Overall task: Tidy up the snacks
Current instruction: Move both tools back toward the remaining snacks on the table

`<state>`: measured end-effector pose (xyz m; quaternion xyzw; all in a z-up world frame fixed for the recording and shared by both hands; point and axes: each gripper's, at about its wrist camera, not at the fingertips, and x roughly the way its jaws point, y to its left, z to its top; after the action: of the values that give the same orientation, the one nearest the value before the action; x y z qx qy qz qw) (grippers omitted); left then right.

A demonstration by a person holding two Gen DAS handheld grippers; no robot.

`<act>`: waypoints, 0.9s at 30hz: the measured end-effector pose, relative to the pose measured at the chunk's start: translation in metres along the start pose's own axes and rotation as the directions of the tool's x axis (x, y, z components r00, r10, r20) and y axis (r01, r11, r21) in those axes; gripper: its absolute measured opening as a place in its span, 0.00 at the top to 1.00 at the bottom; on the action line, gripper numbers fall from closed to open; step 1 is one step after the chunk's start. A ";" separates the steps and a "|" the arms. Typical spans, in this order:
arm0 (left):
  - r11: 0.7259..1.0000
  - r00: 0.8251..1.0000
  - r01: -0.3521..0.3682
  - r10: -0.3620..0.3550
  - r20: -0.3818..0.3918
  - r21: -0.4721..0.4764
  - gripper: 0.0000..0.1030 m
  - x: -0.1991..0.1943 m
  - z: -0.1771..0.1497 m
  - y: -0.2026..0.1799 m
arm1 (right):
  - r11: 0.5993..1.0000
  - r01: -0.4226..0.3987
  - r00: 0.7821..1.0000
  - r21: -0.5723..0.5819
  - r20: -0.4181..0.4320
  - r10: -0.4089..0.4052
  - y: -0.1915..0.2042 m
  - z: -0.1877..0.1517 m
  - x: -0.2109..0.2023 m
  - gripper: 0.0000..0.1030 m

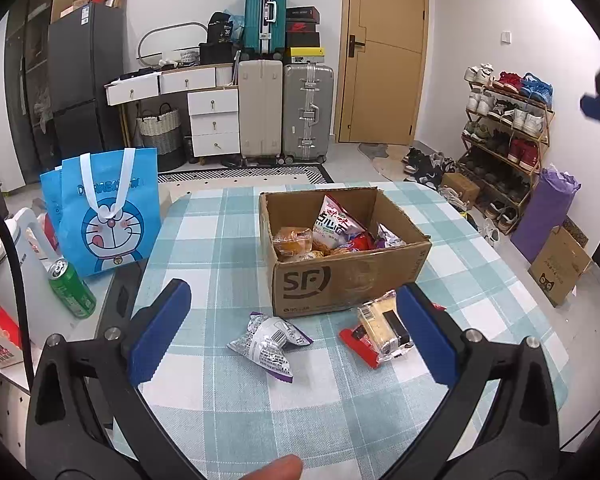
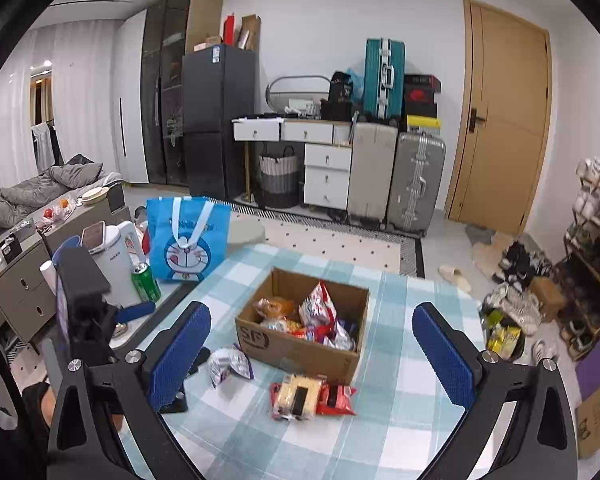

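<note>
An open cardboard box stands on the checked tablecloth and holds several snack packets. In front of it lie a silver-purple packet, a clear-wrapped yellow cake and a red packet under it. My left gripper hovers open above the two loose packets, holding nothing. My right gripper is open too, higher up, framing the box and the packets. A fingertip shows at the bottom edge.
Left of the table, a side counter carries a blue cartoon bag, a green can and a white jug. A shoe rack and cartons stand on the floor to the right. Suitcases line the far wall.
</note>
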<state>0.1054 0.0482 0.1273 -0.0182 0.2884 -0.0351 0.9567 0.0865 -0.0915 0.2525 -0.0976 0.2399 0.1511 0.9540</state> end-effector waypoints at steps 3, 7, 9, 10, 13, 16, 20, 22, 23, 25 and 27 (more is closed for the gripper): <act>1.000 1.000 0.000 0.000 0.004 -0.004 0.01 -0.007 0.002 0.002 | 1.000 0.003 1.000 -0.011 0.013 -0.002 0.009 0.019 -0.014 0.01; 1.000 1.000 -0.008 0.008 0.012 -0.004 0.01 -0.016 0.007 0.005 | 1.000 -0.007 1.000 0.009 0.017 0.007 0.010 0.031 -0.021 0.01; 1.000 1.000 -0.010 0.010 0.014 -0.006 0.01 -0.018 0.008 0.006 | 1.000 -0.008 1.000 0.005 0.022 0.008 0.010 0.034 -0.022 0.01; 1.000 1.000 -0.009 0.009 0.015 -0.005 0.01 -0.018 0.009 0.006 | 1.000 -0.005 1.000 0.005 0.023 0.005 0.009 0.034 -0.021 0.01; 1.000 1.000 -0.021 0.021 0.010 -0.005 0.01 -0.016 0.010 0.007 | 1.000 0.008 1.000 -0.003 0.009 -0.008 0.005 0.028 -0.012 0.01; 1.000 1.000 -0.026 0.026 -0.004 -0.012 0.01 -0.010 0.011 0.010 | 1.000 0.002 1.000 0.005 -0.026 -0.002 -0.004 0.018 0.004 0.01; 0.999 0.999 -0.041 0.041 -0.029 -0.011 0.01 0.004 0.013 0.010 | 0.999 -0.006 0.998 0.033 -0.067 0.008 -0.018 0.003 0.030 0.01; 0.999 0.998 -0.043 0.043 -0.039 -0.011 0.01 0.012 0.013 0.011 | 0.999 -0.012 0.996 0.052 -0.083 0.016 -0.025 -0.003 0.042 0.01; 0.999 0.998 -0.045 0.045 -0.046 -0.010 0.01 0.016 0.013 0.011 | 0.998 -0.014 0.996 0.059 -0.089 0.019 -0.029 -0.006 0.048 0.01; 0.999 0.997 -0.049 0.049 -0.059 -0.008 0.01 0.026 0.012 0.012 | 0.998 -0.012 0.994 0.066 -0.106 0.019 -0.034 -0.013 0.061 0.01; 0.998 0.996 -0.055 0.054 -0.074 -0.011 0.01 0.037 0.011 0.013 | 0.997 -0.015 0.992 0.076 -0.122 0.024 -0.038 -0.019 0.074 0.01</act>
<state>0.1432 0.0586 0.1153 -0.0152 0.3239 -0.0078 0.9459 0.1529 -0.1143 0.2045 -0.0684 0.3047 0.1448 0.9389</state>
